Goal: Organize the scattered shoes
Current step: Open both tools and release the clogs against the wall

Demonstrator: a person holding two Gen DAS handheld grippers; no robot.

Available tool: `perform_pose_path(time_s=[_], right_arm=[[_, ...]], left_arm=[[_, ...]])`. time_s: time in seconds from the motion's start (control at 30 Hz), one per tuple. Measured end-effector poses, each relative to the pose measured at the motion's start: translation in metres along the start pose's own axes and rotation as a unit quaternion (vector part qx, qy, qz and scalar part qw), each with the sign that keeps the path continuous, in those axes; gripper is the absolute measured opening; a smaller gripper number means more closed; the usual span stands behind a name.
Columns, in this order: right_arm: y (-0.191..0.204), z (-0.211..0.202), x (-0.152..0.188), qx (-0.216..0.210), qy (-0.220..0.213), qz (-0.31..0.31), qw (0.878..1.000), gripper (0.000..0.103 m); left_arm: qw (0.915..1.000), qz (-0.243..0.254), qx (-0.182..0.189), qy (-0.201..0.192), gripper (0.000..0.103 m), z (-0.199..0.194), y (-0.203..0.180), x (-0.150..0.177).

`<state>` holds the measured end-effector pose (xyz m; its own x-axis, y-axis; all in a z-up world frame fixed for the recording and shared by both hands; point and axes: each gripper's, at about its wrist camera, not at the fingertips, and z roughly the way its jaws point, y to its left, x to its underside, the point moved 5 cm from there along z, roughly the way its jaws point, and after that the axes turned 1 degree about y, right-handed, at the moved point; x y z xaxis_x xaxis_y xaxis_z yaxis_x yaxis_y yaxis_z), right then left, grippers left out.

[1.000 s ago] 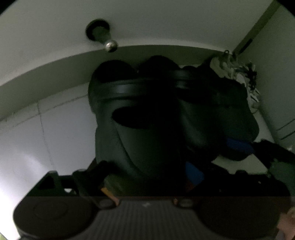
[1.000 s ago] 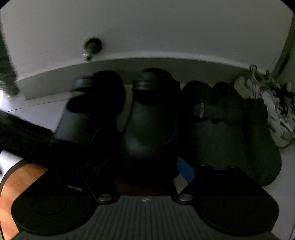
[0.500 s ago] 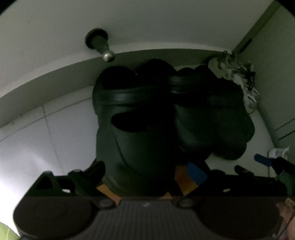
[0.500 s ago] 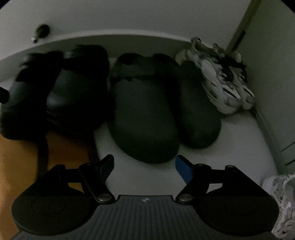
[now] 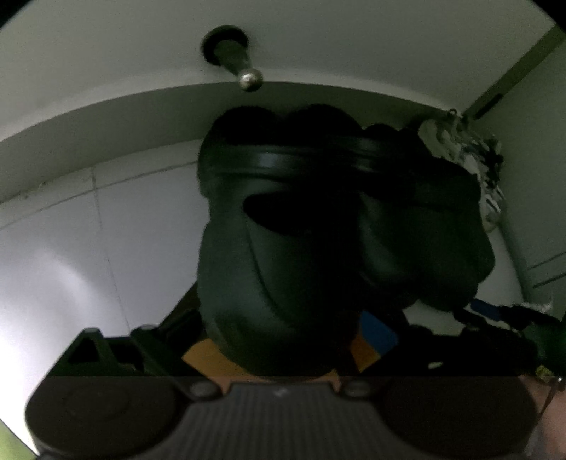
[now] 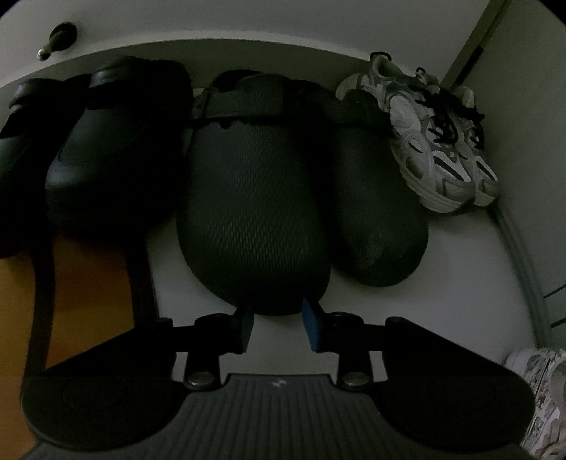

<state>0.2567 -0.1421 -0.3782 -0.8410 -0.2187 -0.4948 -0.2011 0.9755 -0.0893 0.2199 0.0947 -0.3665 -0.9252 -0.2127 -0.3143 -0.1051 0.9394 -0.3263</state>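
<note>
Right gripper clenched on toe of black mesh clog, which sits on white floor beside its mate. Left gripper spread wide around smooth black clog; grip unclear.

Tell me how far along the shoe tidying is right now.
Done: the grey sneakers sit by the wall at the row's right end, with one textured clog beside them. In hand: the right gripper is shut on the toe of the other textured clog; the left gripper stands open around a smooth black clog. Left: a patterned shoe lying apart, near the camera.
</note>
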Motion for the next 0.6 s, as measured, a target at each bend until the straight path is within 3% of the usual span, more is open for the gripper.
perform_pose_path(time_s=[0.6], right_arm=[[0.013, -0.002, 0.000, 0.036, -0.032, 0.039, 0.998, 0.034]], left_arm=[[0.9997, 0.008, 0.013, -0.017, 0.098, 0.012, -0.006, -0.002]])
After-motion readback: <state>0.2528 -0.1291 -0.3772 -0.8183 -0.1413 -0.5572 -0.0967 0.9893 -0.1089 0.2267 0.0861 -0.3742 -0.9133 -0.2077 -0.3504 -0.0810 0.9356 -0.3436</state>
